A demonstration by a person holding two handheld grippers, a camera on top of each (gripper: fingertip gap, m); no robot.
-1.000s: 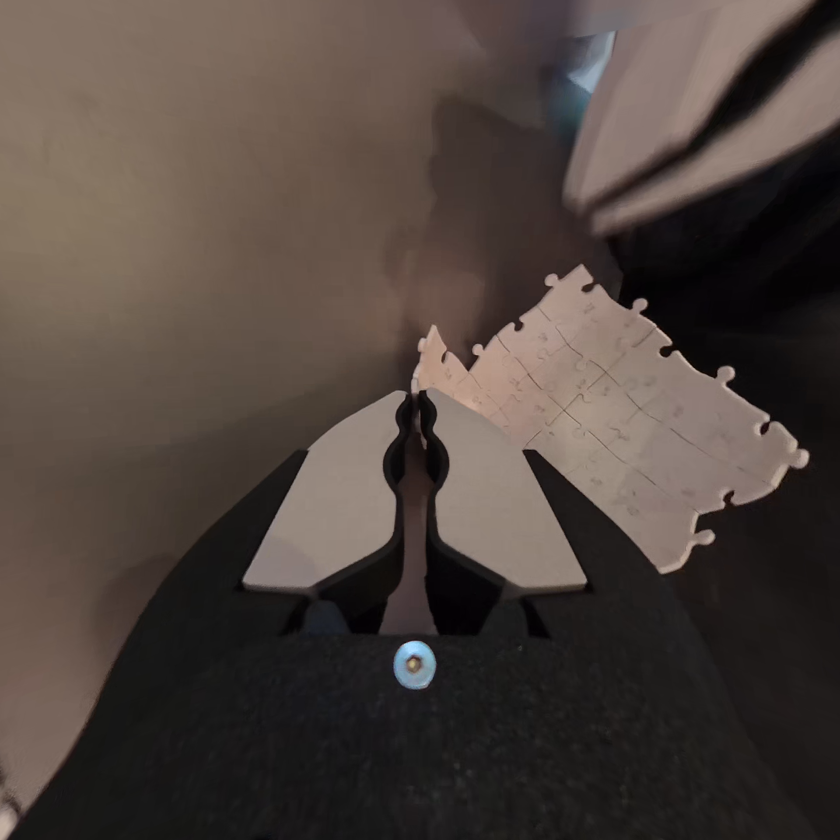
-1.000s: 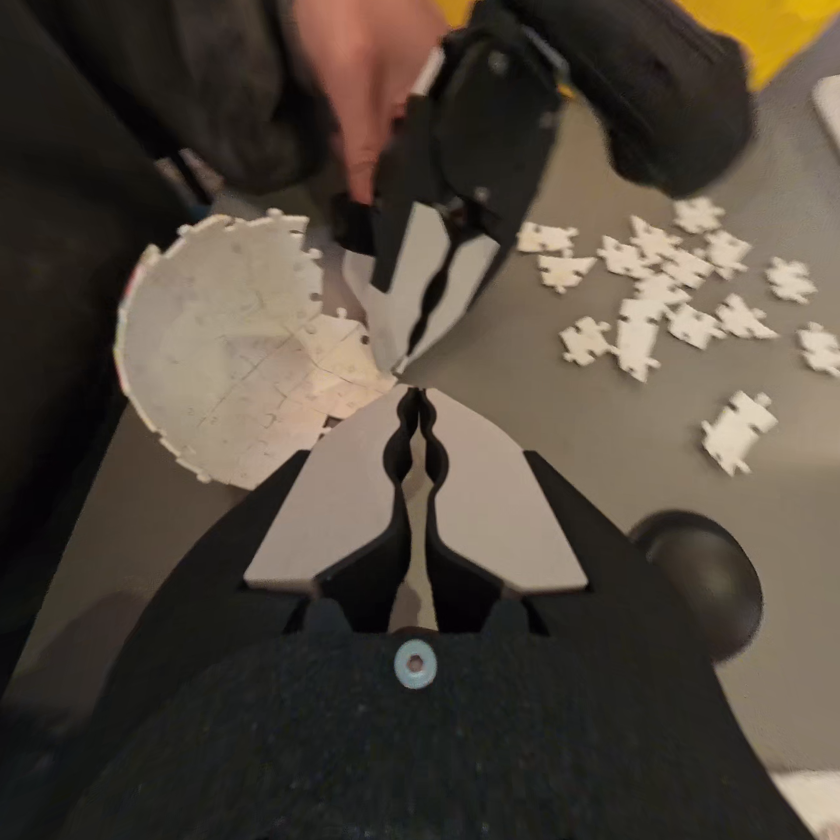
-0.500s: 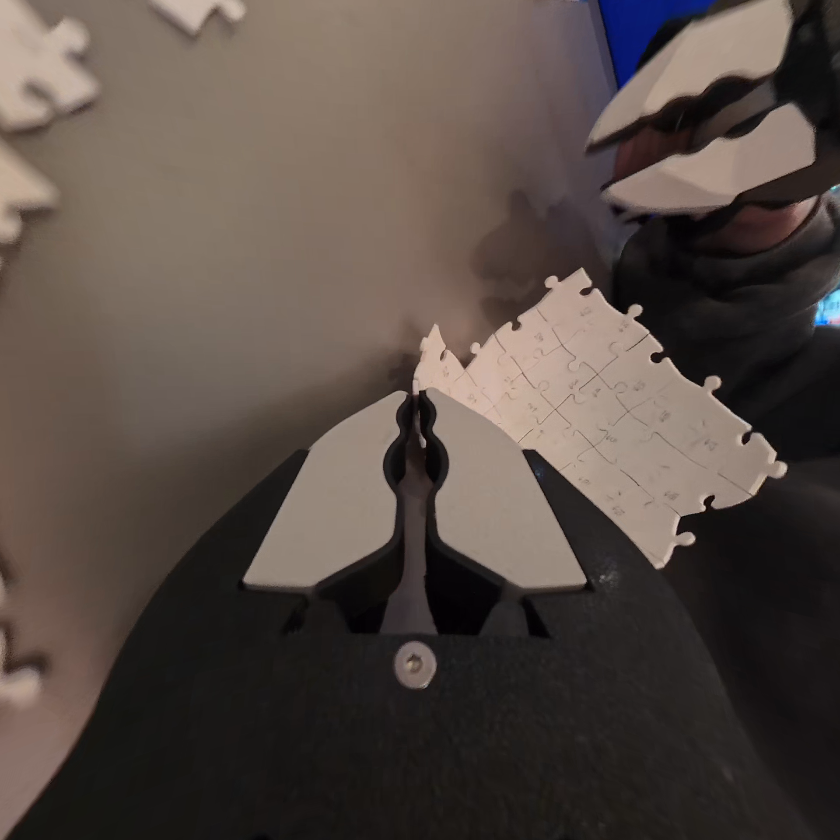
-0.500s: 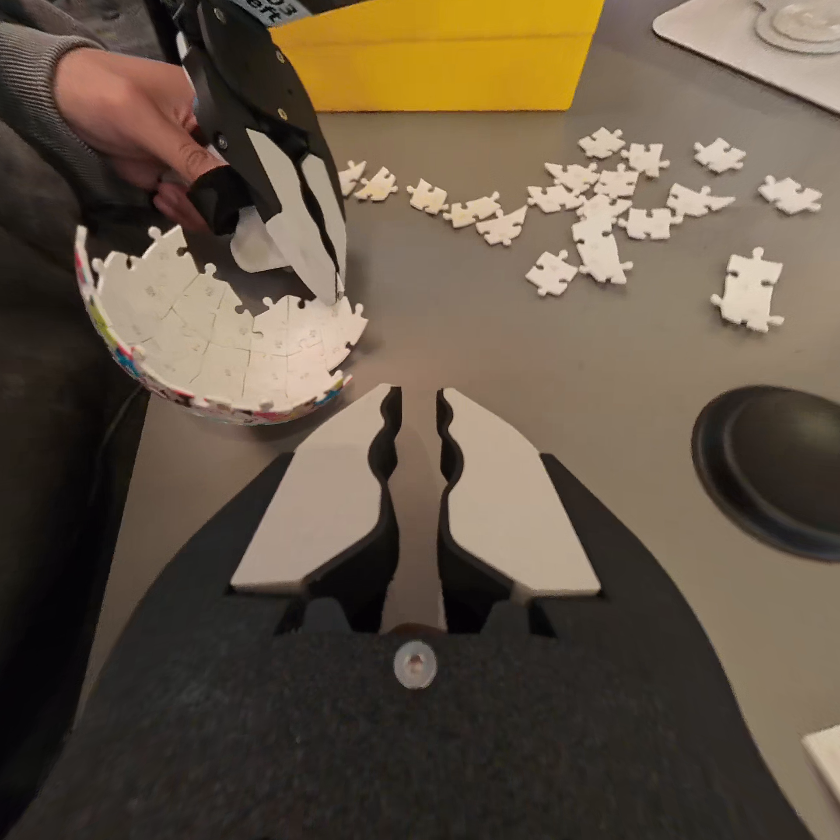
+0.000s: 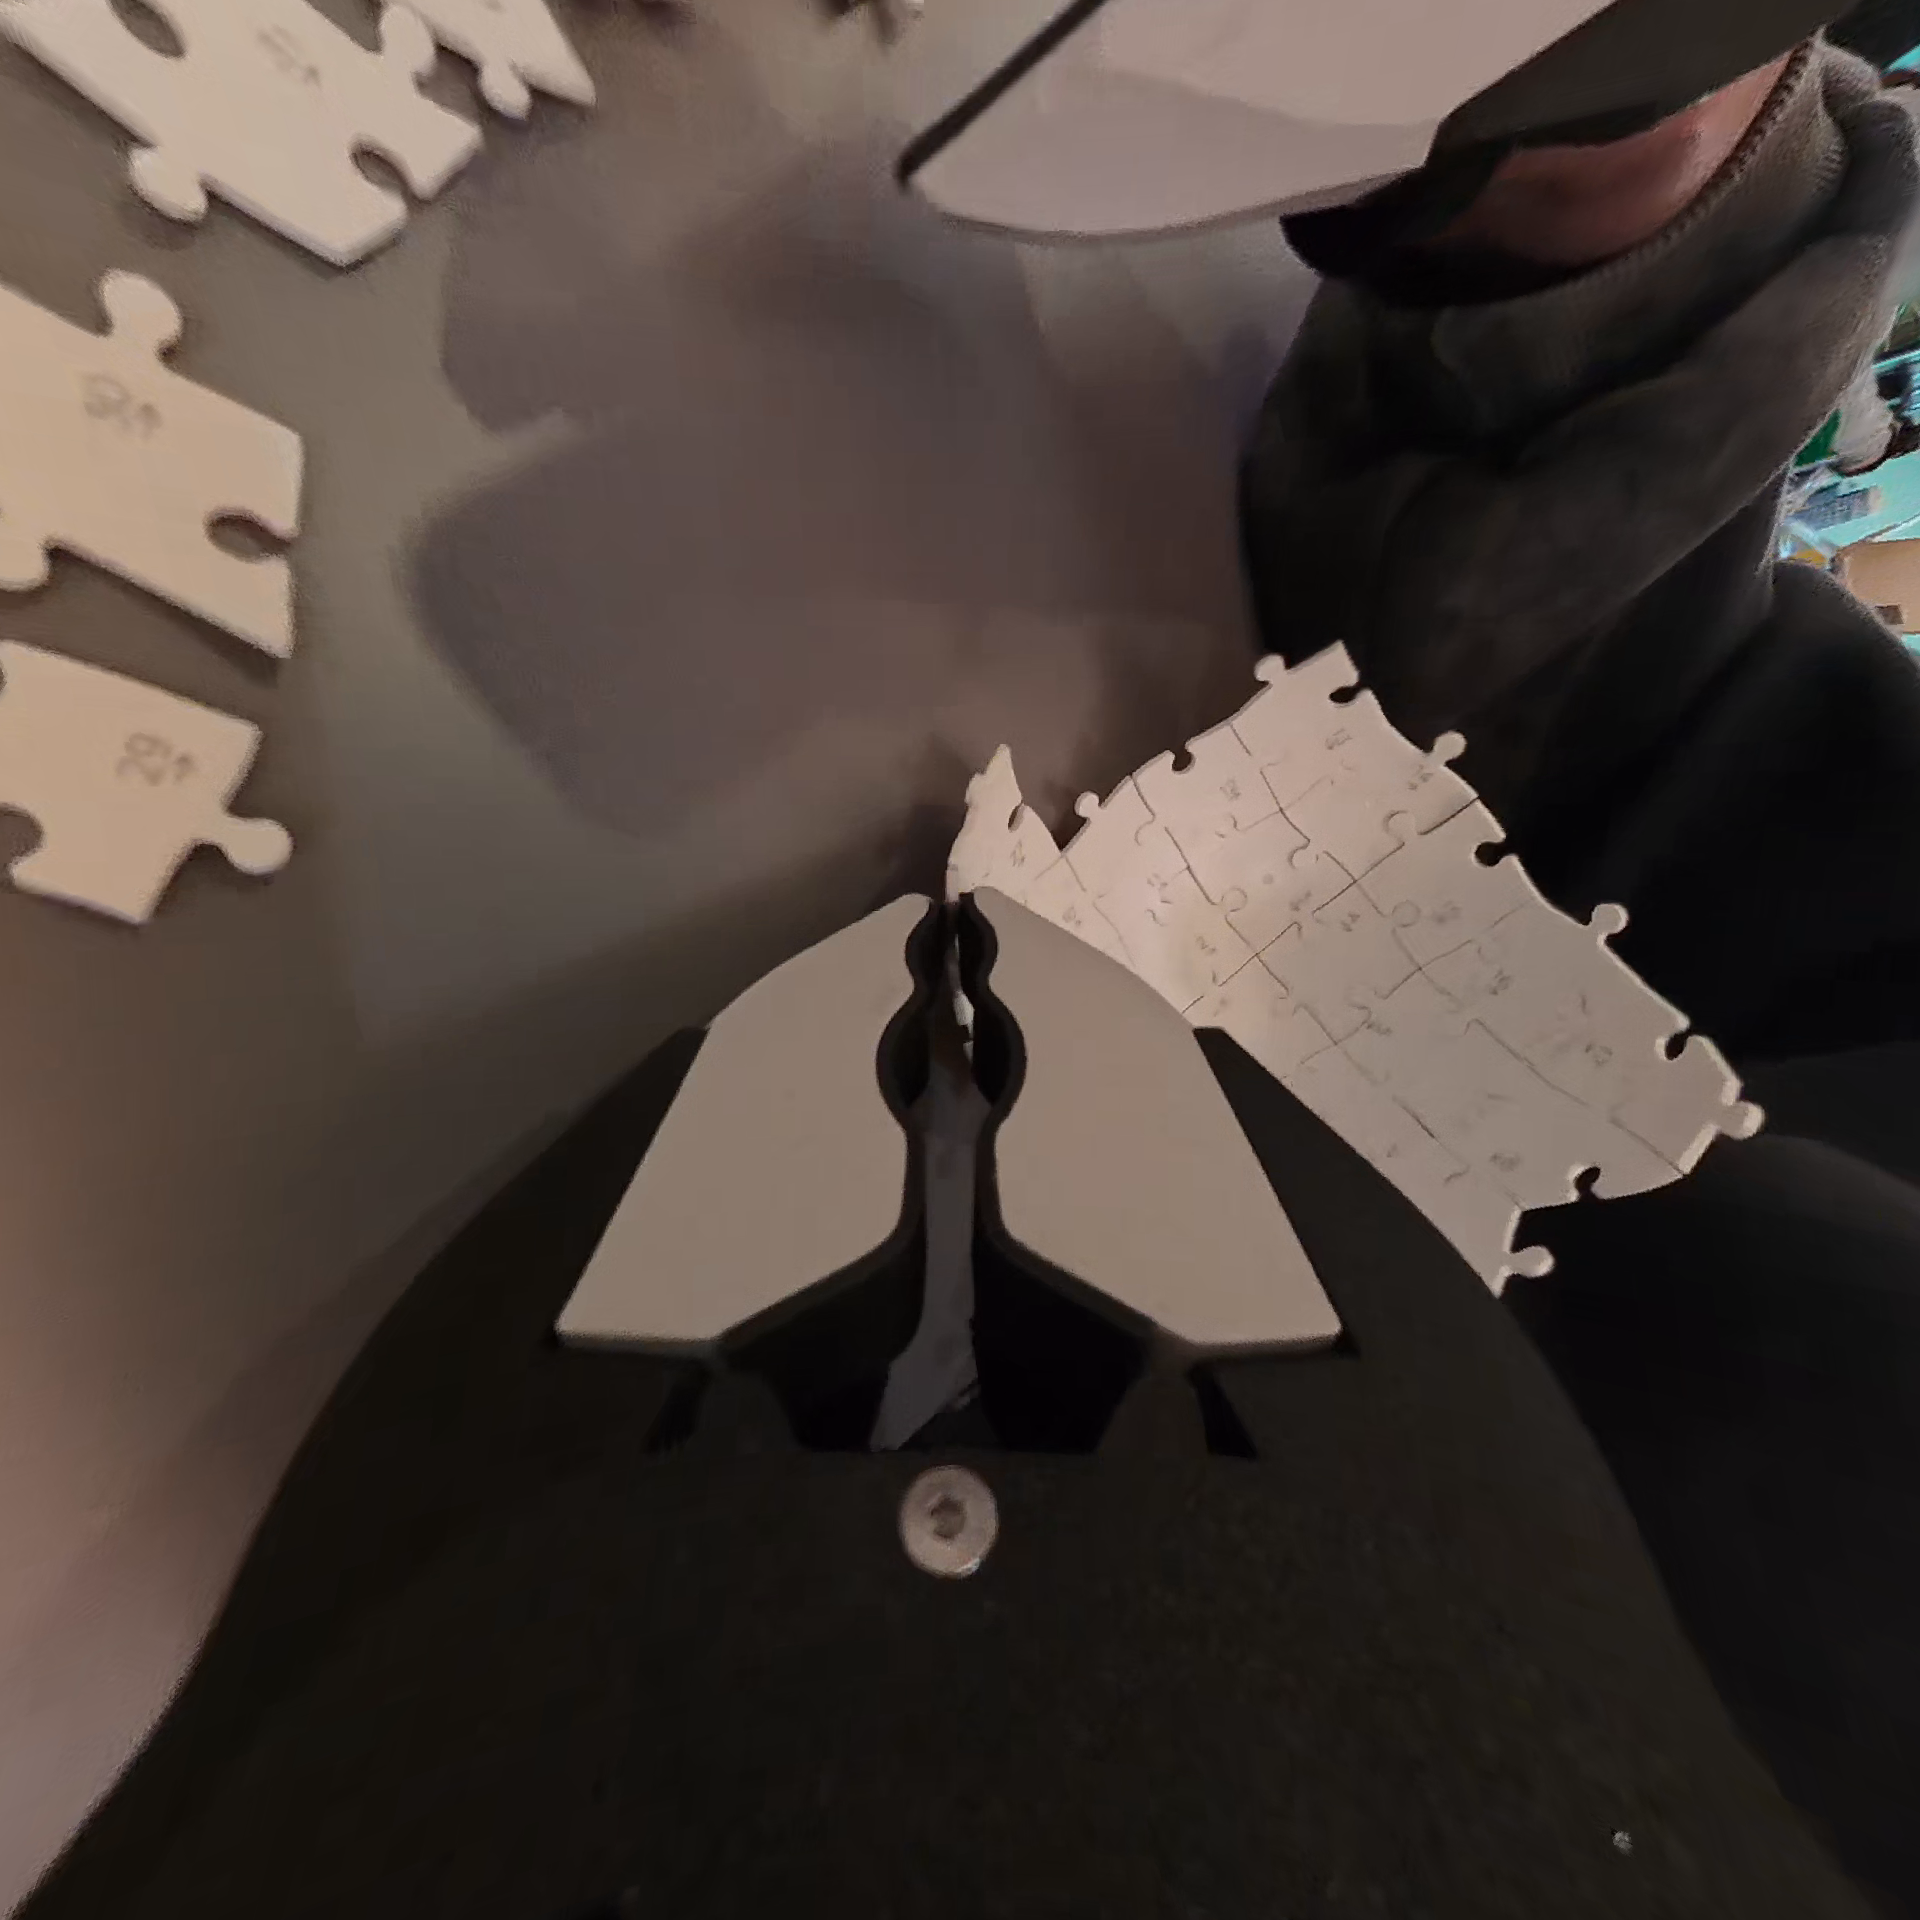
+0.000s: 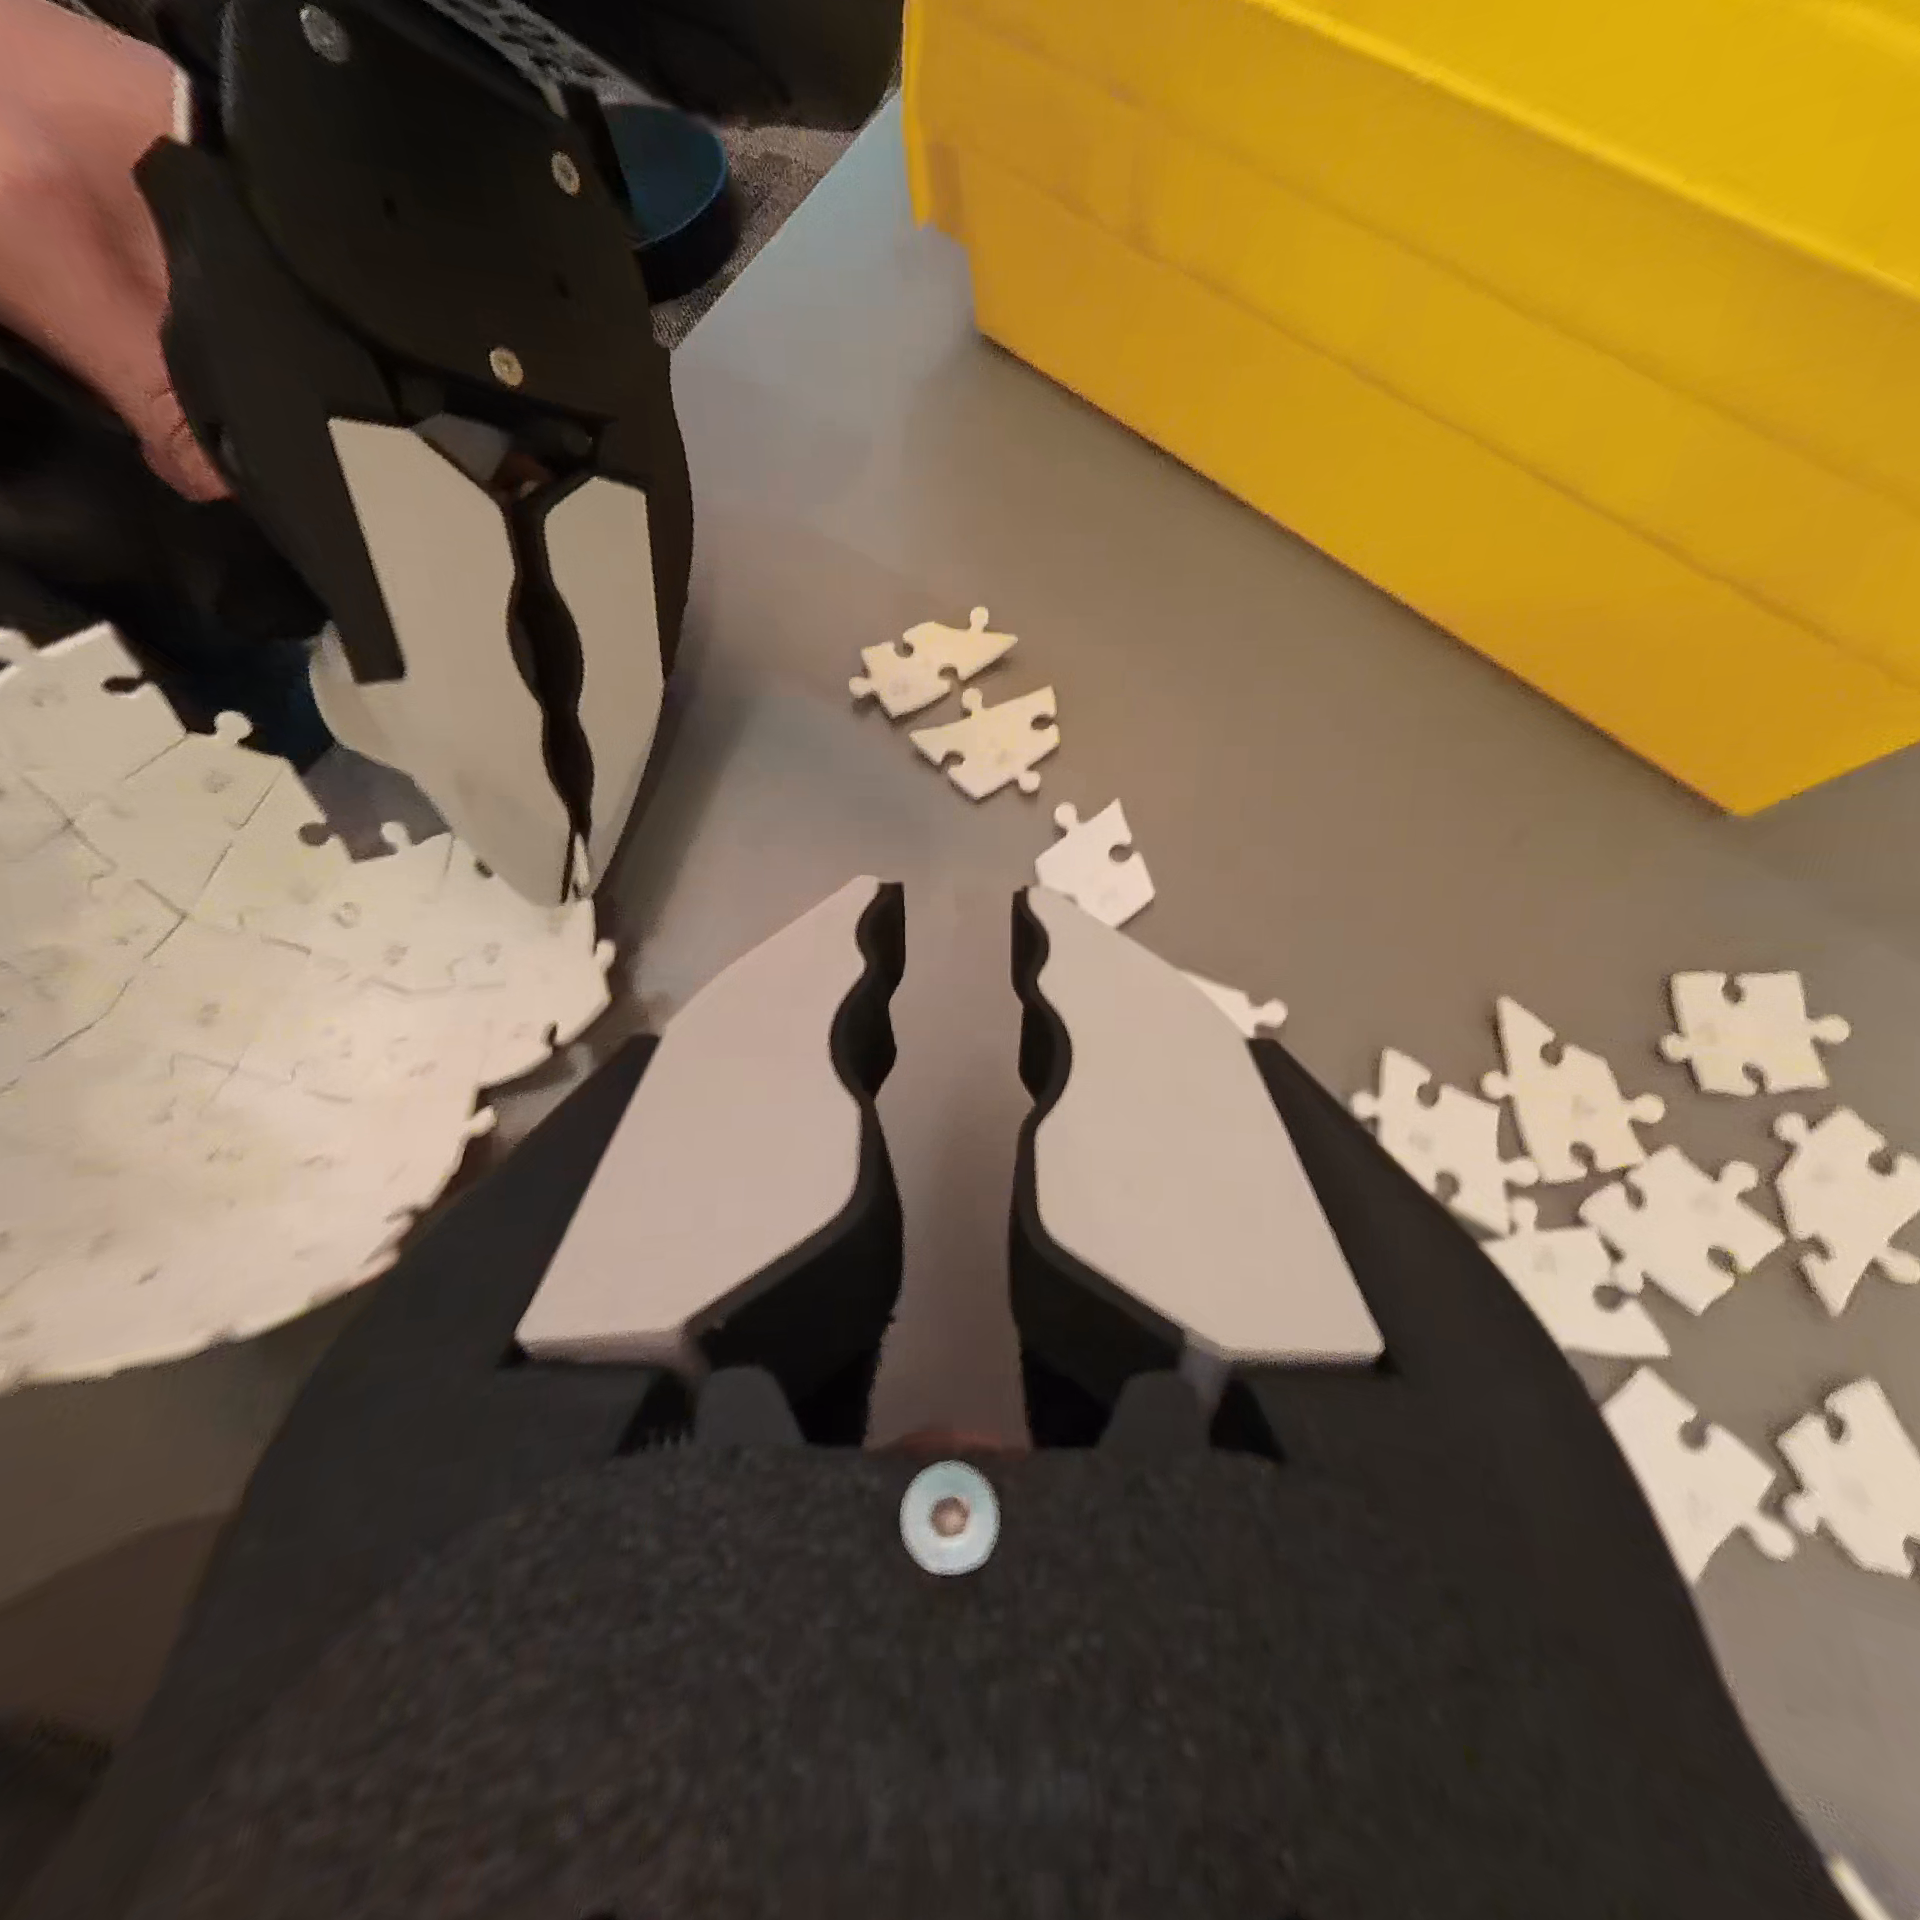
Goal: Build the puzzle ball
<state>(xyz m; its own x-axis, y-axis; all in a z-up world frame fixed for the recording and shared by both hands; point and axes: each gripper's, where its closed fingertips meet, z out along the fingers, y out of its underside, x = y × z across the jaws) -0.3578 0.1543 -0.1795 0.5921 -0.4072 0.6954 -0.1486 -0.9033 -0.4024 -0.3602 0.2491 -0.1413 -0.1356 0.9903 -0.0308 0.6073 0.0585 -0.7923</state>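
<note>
My left gripper (image 5: 954,906) is shut on the rim of the partly built puzzle ball shell (image 5: 1382,966), a curved white sheet of joined pieces that spreads out to its right. In the right wrist view the same shell (image 6: 229,1039) lies at the left with the left gripper (image 6: 575,883) clamped on its edge. My right gripper (image 6: 956,904) is open and empty above the grey table, close to the shell's rim. Several loose white puzzle pieces (image 6: 1579,1143) lie to its right, and more loose pieces (image 5: 135,468) show at the left of the left wrist view.
A yellow box (image 6: 1455,332) stands at the back right of the grey table (image 6: 831,540). A hand (image 6: 73,260) holds the left gripper. A dark sleeve (image 5: 1558,468) and the right gripper's pale finger (image 5: 1247,114) fill the upper right of the left wrist view. Tip to tip, the grippers are about 10 centimetres apart.
My right gripper has opened and moved away from the shell towards the loose pieces and the yellow box. My left gripper keeps its hold on the shell and has swung nearer the table.
</note>
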